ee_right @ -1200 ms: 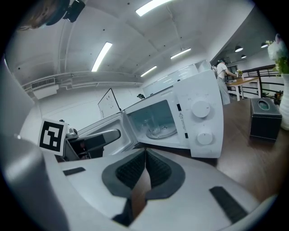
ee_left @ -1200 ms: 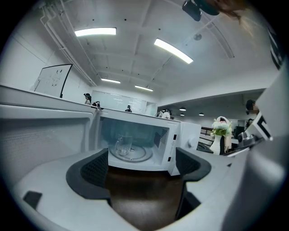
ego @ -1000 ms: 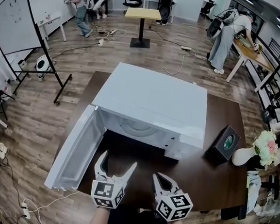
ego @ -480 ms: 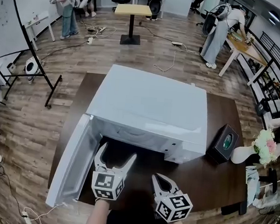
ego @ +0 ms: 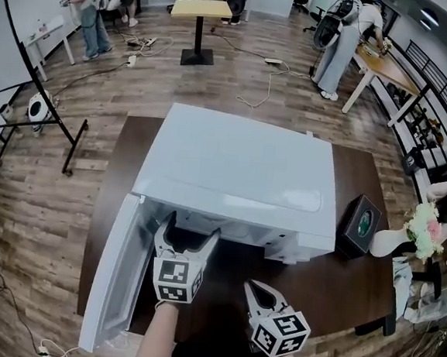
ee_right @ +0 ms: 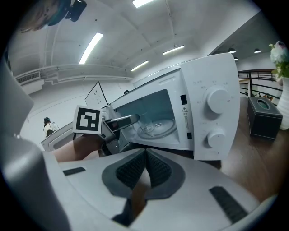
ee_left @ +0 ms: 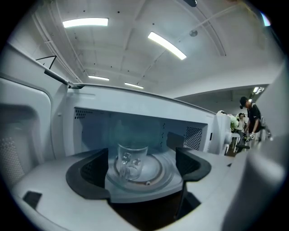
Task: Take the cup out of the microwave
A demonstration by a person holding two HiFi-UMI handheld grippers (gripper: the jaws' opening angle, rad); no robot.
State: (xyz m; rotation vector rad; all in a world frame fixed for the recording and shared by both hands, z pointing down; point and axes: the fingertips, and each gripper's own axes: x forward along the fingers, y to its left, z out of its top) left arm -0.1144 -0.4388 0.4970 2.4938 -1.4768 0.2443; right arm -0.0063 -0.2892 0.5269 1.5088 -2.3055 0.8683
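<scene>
Glass, the cup [ee_left: 131, 161] stands on the turntable [ee_left: 158, 170] inside the open microwave [ego: 239, 175], lined up between the wide-spread jaws of the left gripper [ego: 190, 231] for a grasp, while the right gripper [ego: 259, 289], pinched together on nothing, hangs back, likely unneeded.

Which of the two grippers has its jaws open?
The left gripper: its jaws stand apart, facing the glass cup inside the microwave. The right gripper has its jaws together.
</scene>
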